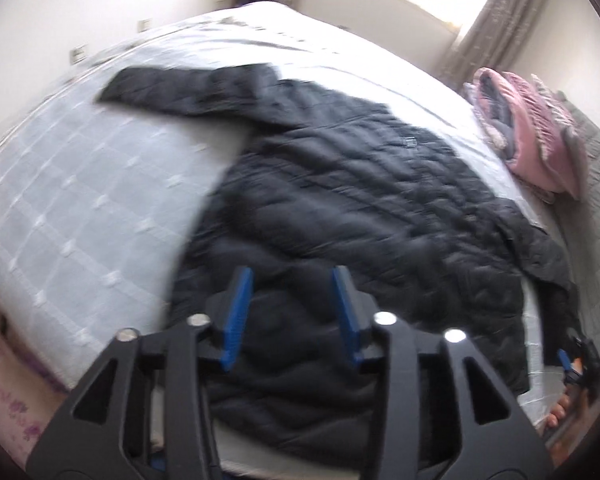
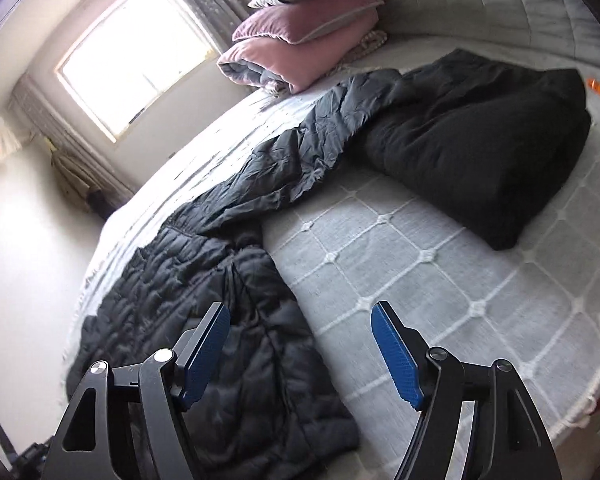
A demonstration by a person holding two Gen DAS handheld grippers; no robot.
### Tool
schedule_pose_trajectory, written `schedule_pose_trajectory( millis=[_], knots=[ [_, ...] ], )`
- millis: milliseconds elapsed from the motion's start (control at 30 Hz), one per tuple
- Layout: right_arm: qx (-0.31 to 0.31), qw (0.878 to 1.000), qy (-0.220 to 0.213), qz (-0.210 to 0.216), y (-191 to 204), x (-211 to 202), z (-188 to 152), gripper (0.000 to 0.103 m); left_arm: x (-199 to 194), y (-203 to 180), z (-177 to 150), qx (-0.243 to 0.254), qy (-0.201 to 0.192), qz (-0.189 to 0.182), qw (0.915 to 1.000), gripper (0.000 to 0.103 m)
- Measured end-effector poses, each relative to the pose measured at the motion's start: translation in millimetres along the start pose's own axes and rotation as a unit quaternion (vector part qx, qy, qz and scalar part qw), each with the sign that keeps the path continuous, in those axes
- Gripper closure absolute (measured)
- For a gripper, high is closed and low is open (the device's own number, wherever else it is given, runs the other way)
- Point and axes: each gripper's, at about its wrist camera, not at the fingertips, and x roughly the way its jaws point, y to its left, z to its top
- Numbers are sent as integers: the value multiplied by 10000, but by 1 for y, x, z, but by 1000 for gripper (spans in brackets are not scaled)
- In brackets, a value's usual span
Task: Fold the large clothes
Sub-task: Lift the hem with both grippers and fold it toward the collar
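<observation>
Although the bed (image 1: 60, 208) takes up most of both views, the job on it looks barely begun: the dark quilted jacket (image 1: 360, 200) lies spread flat across the mattress, one sleeve (image 1: 188, 88) stretched out to the side and the other sleeve (image 2: 320, 148) running toward the headboard, with no fold in it that I can see. A black folded garment (image 2: 500, 152) near the headboard looks finished. Pink bedding (image 2: 300, 52) is stacked just behind it. The left gripper (image 1: 292, 312) hangs above the jacket's hem, jaws parted and empty; the right gripper (image 2: 300, 356) is likewise spread wide, holding nothing.
</observation>
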Motion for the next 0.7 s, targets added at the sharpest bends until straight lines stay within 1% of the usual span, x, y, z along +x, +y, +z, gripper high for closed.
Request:
schedule_pose_trajectory(
  millis=[33, 100, 133, 200, 300, 333, 400, 433, 533, 567, 600, 633, 700],
  knots=[
    [34, 10000, 9, 33, 0, 4, 5, 29, 2, -10, 4, 36, -35, -71, 10000, 42],
    [141, 9999, -10, 85, 0, 21, 26, 29, 14, -37, 19, 177, -125, -111, 9997, 35],
    [164, 9998, -19, 103, 0, 26, 31, 29, 29, -53, 28, 276, -110, -91, 9995, 34],
    [213, 9995, 9, 215, 0, 47, 54, 28, 61, -73, 39, 439, 29, -110, 9990, 34],
    [192, 9996, 101, 179, -2, 79, 85, 29, 106, -83, 32, 608, 102, -78, 9981, 34],
    [201, 9996, 108, 139, -4, 85, 91, 29, 126, -81, 22, 615, 230, -84, 9978, 34],
    [368, 9992, 100, -107, -13, 108, 113, 28, 150, -79, 11, 622, 710, -154, 9954, 34],
    [428, 9989, 91, -169, -16, 114, 118, 28, 153, -82, 9, 745, 783, -194, 9940, 34],
    [685, 9973, 13, -279, -27, 140, 139, 29, 144, -91, 12, 1094, 501, -207, 9925, 34],
    [778, 9966, 26, -283, -29, 151, 143, 29, 144, -94, 12, 1107, 524, -268, 9921, 34],
    [887, 9955, 21, -325, -30, 161, 145, 29, 148, -96, 10, 1080, 666, -333, 9914, 34],
    [937, 9950, -3, -357, -29, 165, 147, 29, 158, -95, 7, 1084, 822, -310, 9902, 34],
    [937, 9946, -41, -451, -23, 174, 152, 29, 166, -96, 3, 1238, 892, -119, 9882, 34]
  ],
)
